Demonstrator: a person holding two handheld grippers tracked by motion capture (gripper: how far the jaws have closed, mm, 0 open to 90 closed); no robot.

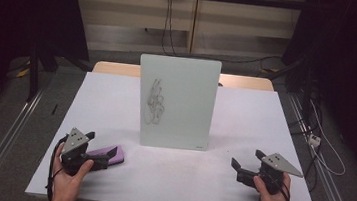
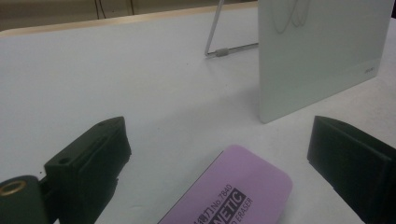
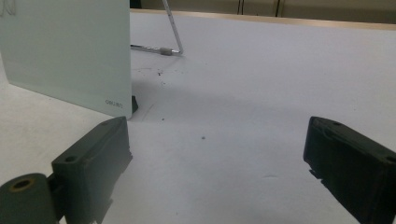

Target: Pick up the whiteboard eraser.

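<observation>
An upright white glass board [image 1: 187, 91] stands mid-table with a dark scribble [image 1: 155, 103] on its face. A purple eraser [image 1: 113, 154] lies flat on the table in front of the board's left corner. My left gripper [image 1: 98, 148] is open at the front left. In the left gripper view the eraser [image 2: 233, 191] lies low between the wide jaws of the left gripper [image 2: 218, 133], and neither pad touches it. My right gripper [image 1: 246, 159] is open at the front right, and in its own view the right gripper [image 3: 217, 135] has nothing between its jaws. The board's corner [image 3: 65, 51] stands to its left.
The white table [image 1: 245, 117] has a wooden strip along its far edge. A wire stand [image 3: 173, 32] props the board from behind. Cables [image 1: 317, 145] run over the floor to the right of the table. Dark equipment flanks both sides.
</observation>
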